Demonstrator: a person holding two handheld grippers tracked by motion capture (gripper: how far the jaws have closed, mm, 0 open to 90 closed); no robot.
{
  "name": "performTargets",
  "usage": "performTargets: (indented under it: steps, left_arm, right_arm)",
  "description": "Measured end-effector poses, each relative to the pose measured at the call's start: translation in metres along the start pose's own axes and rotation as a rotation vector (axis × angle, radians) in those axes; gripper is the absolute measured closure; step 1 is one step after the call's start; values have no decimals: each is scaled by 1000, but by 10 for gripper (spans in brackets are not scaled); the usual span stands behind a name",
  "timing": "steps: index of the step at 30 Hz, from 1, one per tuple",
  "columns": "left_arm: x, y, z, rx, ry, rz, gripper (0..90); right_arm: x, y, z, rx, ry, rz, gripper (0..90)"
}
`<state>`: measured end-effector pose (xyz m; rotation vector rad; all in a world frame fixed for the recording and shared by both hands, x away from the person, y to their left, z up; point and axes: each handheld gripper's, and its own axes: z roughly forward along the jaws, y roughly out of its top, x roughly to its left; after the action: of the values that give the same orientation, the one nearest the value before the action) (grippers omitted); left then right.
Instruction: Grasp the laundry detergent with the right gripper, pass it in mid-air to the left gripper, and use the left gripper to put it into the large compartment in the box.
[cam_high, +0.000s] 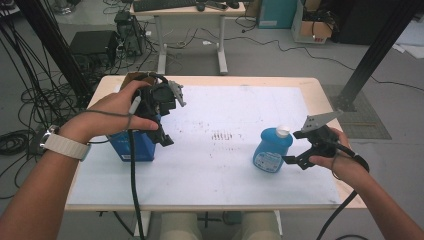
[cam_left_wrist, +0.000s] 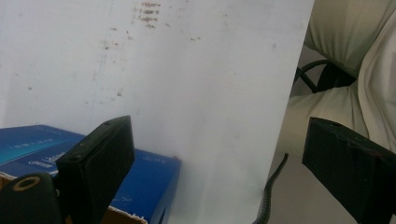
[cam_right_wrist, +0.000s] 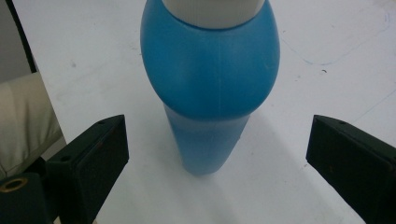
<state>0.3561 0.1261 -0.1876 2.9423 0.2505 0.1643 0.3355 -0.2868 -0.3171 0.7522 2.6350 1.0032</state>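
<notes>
- Blue plastic bottle (cam_high: 272, 150) with white ribbed cap (cam_high: 283, 131): upright on the white table top (cam_high: 225, 165), toward its right end.
- Right gripper (cam_high: 295, 160): just right of the bottle, jaws spread wide, bottle ahead between them, untouched.
- Left gripper (cam_high: 165, 137): well left of the bottle, jaws wide, holding nothing, above the blue cardboard box (cam_high: 132, 146).
- Blue cardboard box: far left of the bottle, near the table edge.

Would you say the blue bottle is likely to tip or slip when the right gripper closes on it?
The blue bottle stands upright, wider at its shoulder than its base, so a high push may tip it. Its smooth, curved plastic looks somewhat slippery. The right gripper is open around it.
</notes>
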Motion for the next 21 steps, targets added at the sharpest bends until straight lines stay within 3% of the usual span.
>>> performTargets:
  steps: [21]
  left_arm:
    - [0, -1, 0, -5, 1, 0, 96]
  right_arm:
    - [0, -1, 0, -1, 2, -1, 59]
